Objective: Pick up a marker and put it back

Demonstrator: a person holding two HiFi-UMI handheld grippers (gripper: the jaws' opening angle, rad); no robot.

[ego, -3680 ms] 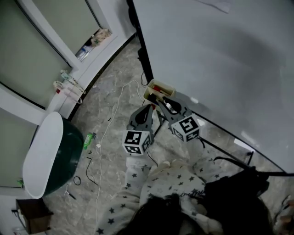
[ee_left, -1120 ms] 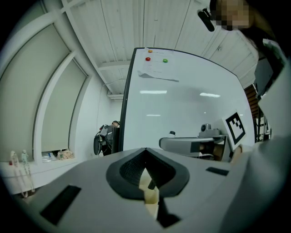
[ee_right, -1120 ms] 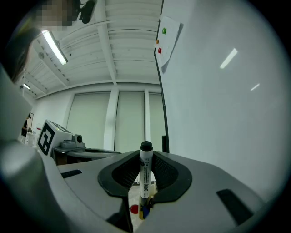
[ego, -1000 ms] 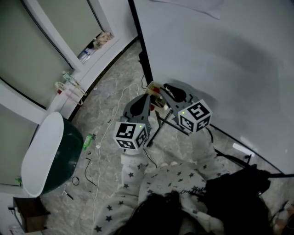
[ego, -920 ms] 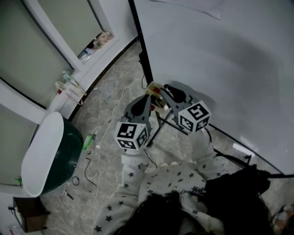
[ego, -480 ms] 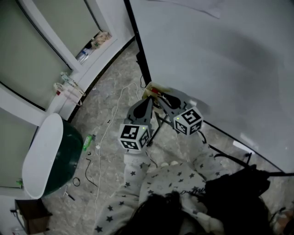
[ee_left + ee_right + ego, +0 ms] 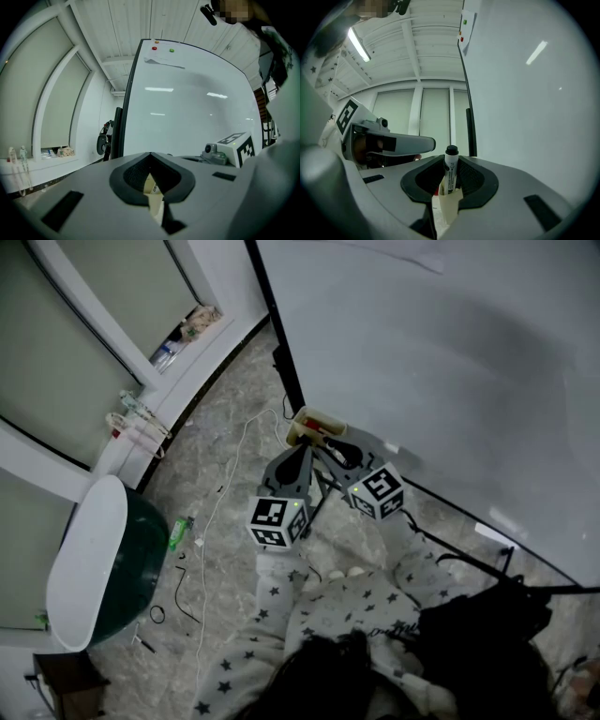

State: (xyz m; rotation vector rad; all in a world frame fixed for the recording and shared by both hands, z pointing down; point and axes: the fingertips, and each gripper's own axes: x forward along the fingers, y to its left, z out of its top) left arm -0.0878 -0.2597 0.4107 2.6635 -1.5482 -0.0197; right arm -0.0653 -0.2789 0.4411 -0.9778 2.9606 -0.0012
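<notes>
Green bottle [image 7: 178,532] on floor [image 7: 230,409], whiteboard [image 7: 450,352] standing near

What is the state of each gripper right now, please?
Left gripper: closed, nothing between its jaws.
Right gripper: closed on a marker, which stands upright.

on the marbled grey floor [image 7: 234,418]: a long white cable [image 7: 217,498], a green bottle [image 7: 179,532] just beside it, thin black wires [image 7: 180,587], a dark green tub [image 7: 141,549].
</notes>
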